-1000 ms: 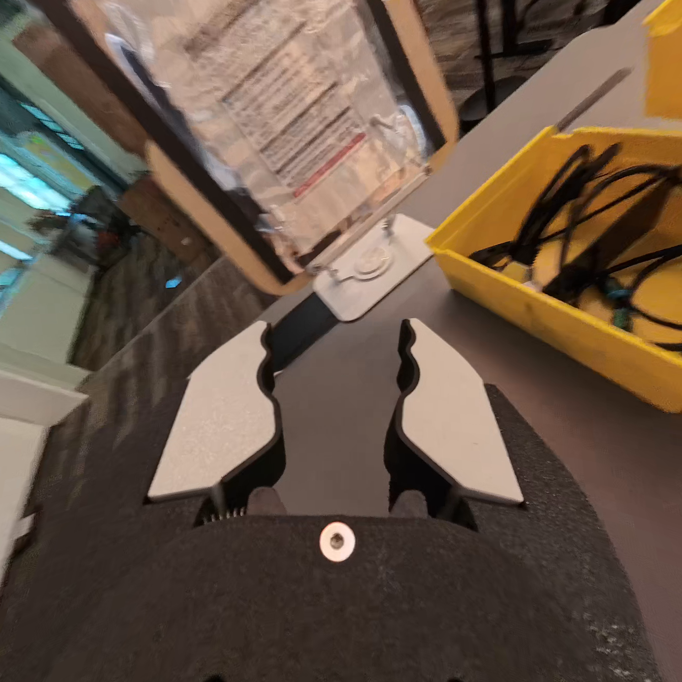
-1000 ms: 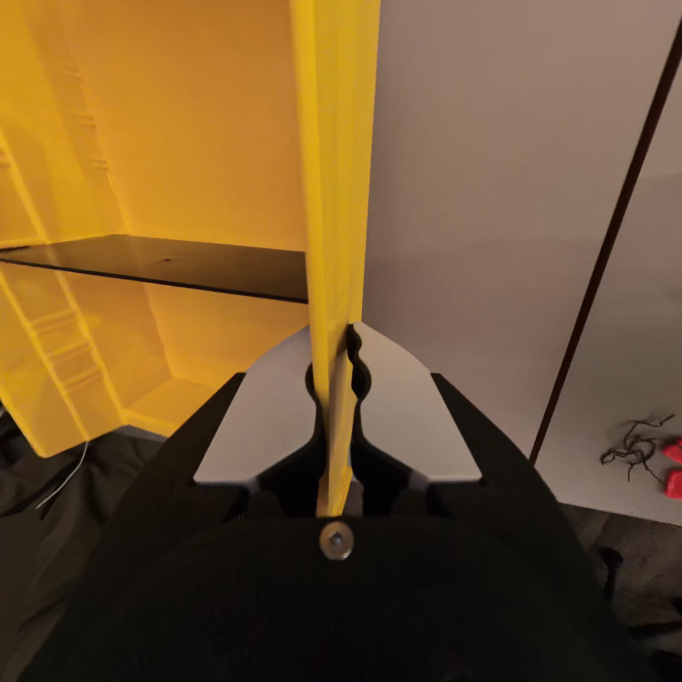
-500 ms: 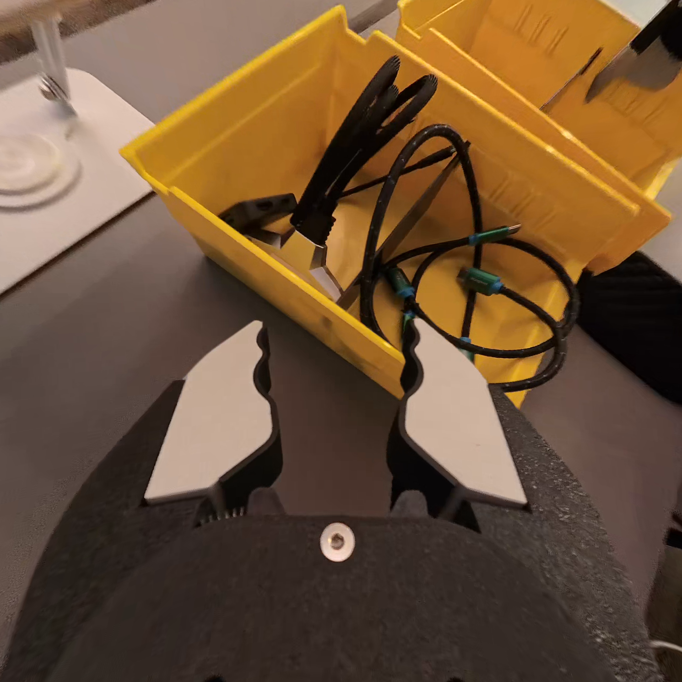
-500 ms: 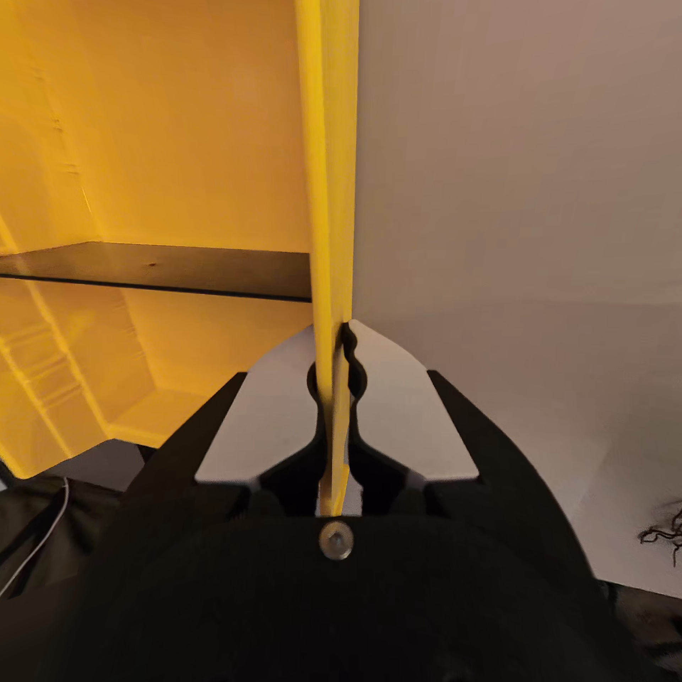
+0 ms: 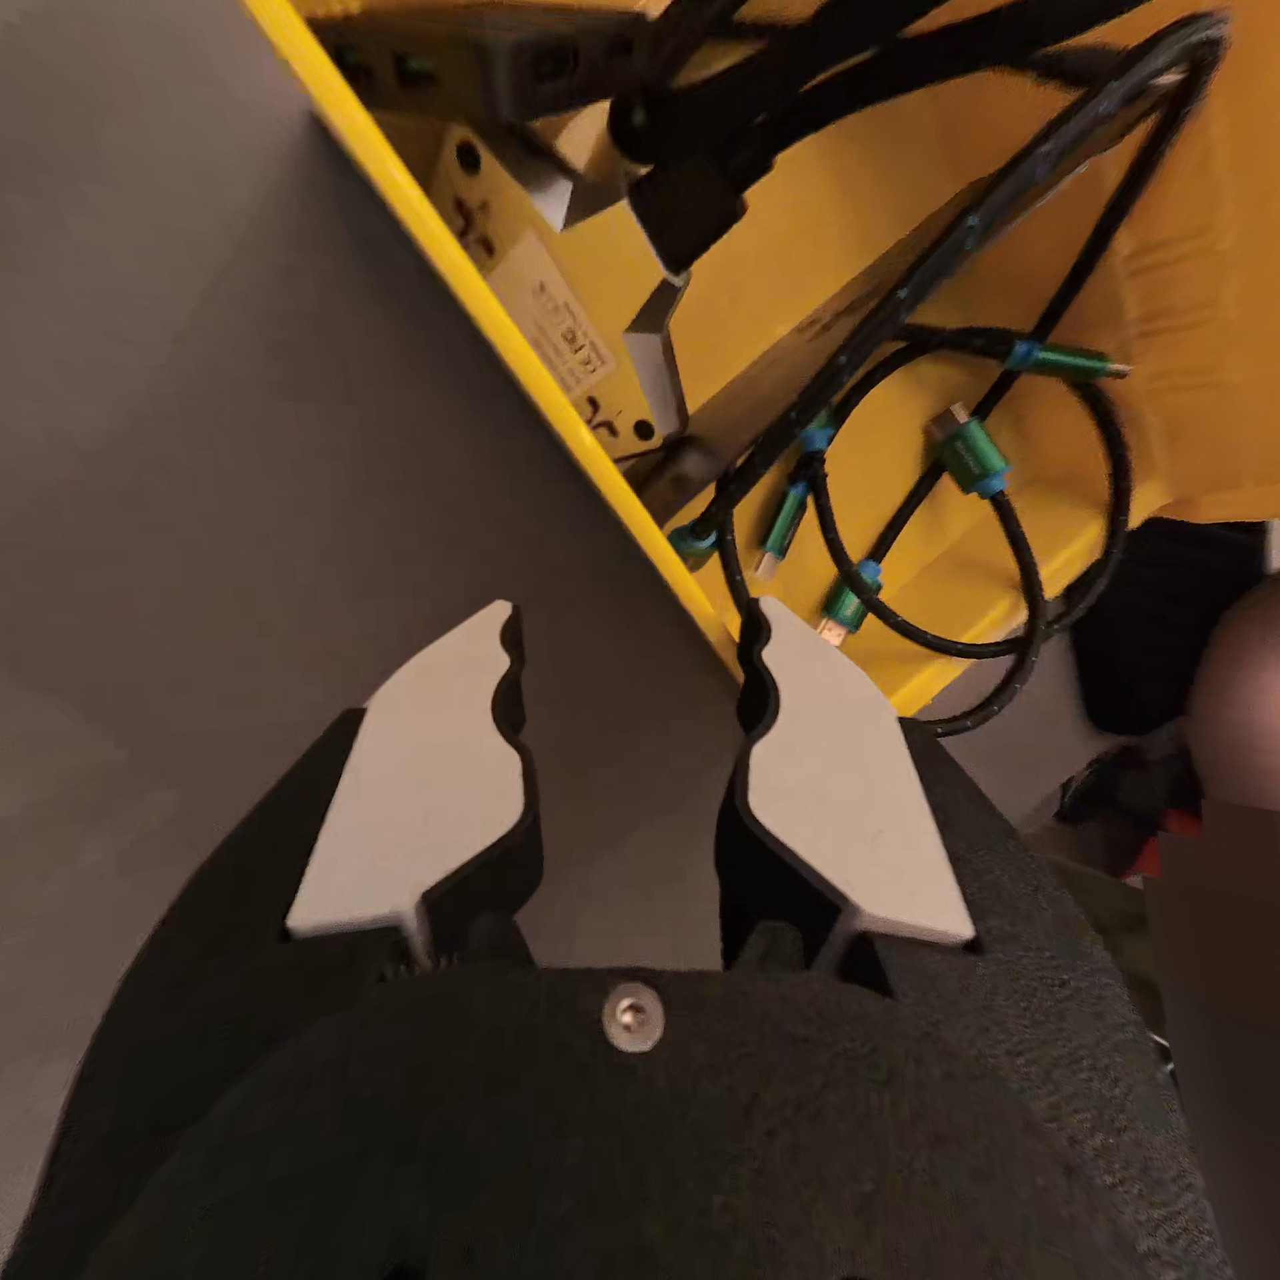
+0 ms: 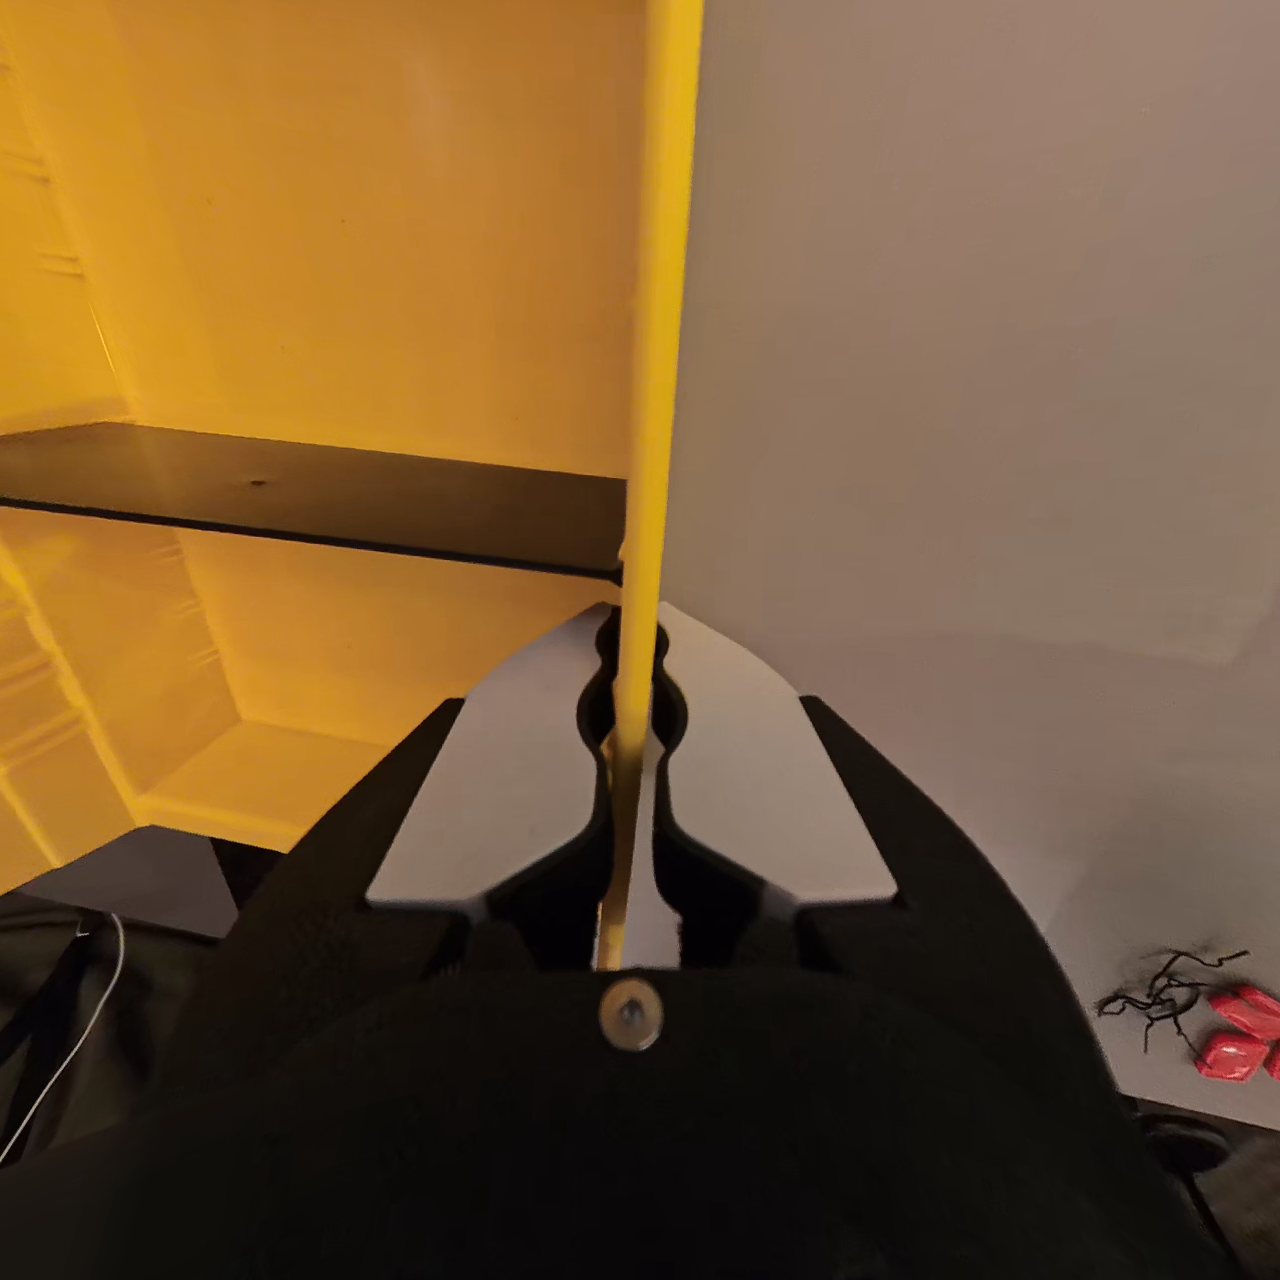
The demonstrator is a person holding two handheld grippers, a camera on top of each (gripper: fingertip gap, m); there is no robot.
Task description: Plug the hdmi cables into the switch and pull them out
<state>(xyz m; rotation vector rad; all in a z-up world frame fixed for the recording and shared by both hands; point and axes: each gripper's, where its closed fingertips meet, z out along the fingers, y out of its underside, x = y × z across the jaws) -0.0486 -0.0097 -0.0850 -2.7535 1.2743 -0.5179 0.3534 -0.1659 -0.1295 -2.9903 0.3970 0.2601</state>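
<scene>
A yellow bin [image 5: 485, 298] holds black braided HDMI cables [image 5: 1101, 485] with green plugs [image 5: 970, 457]. In the bin's near corner lie a dark box with ports [image 5: 485, 69] and a silver labelled box [image 5: 554, 305]; I cannot tell which is the switch. My left gripper [image 5: 637, 623] is open and empty, low over the grey table. The bin's rim runs between its fingertips, close to the right finger. My right gripper [image 6: 637, 623] is shut on the side wall of a second yellow bin [image 6: 658, 346], which is empty.
The second bin has a black divider [image 6: 312, 485] across it. Grey table [image 6: 970, 415] lies to its right, with small red packets [image 6: 1240, 1039] and a black thread tangle near the edge. A hand [image 5: 1240, 692] and dark fabric show at the right of the left wrist view. Across from one pair of fingers to the other is roughly 45 centimetres.
My left gripper swung right from a clear stand to the cable bin and closed in on its rim, still open. My right gripper stayed shut on the second bin's wall.
</scene>
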